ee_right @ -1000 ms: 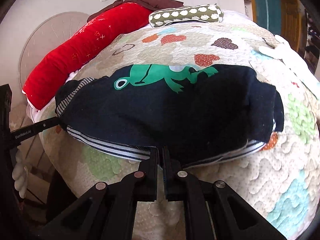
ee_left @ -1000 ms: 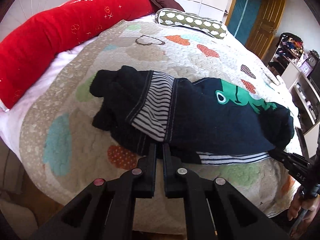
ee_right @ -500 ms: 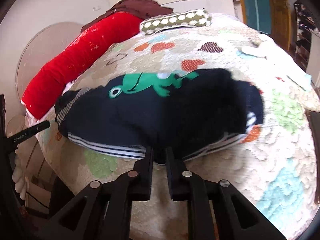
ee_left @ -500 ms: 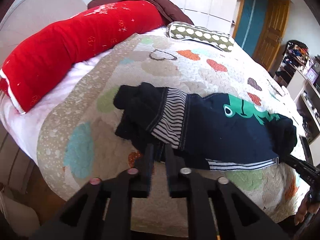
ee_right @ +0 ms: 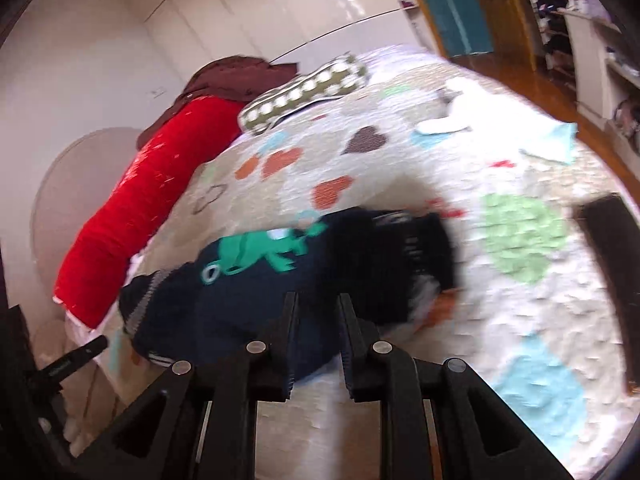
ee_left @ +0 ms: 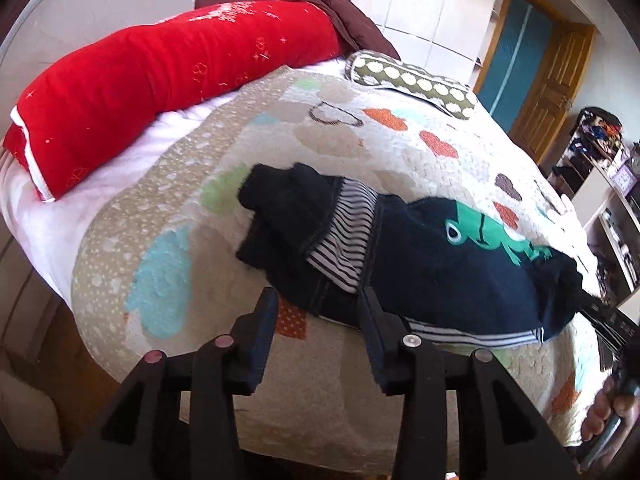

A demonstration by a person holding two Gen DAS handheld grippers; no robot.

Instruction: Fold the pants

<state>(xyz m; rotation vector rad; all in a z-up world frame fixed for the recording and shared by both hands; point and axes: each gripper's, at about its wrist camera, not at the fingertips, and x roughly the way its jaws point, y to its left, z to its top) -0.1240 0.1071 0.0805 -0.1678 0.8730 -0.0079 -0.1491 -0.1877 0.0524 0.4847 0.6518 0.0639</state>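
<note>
Dark navy pants (ee_left: 432, 264) with a green frog print and striped lining lie folded across the quilted bed; they also show in the right wrist view (ee_right: 256, 300). My left gripper (ee_left: 318, 300) is open and empty, its fingers just short of the pants' near edge by the striped waistband. My right gripper (ee_right: 318, 304) is open and empty, above the near edge of the pants. The right wrist view is blurred by motion.
A long red bolster (ee_left: 160, 80) lies along the bed's far left side, with a brown garment (ee_left: 340, 16) and a green dotted pillow (ee_left: 412, 84) at the head. Light cloth pieces (ee_right: 460, 116) lie on the quilt (ee_left: 168, 216). Shelves (ee_left: 600, 184) and a wooden door (ee_left: 544, 88) stand at right.
Both grippers have opened and let go of the pants, which now lie on the bed. Both have drawn back and tilted; the right one has swung sharply.
</note>
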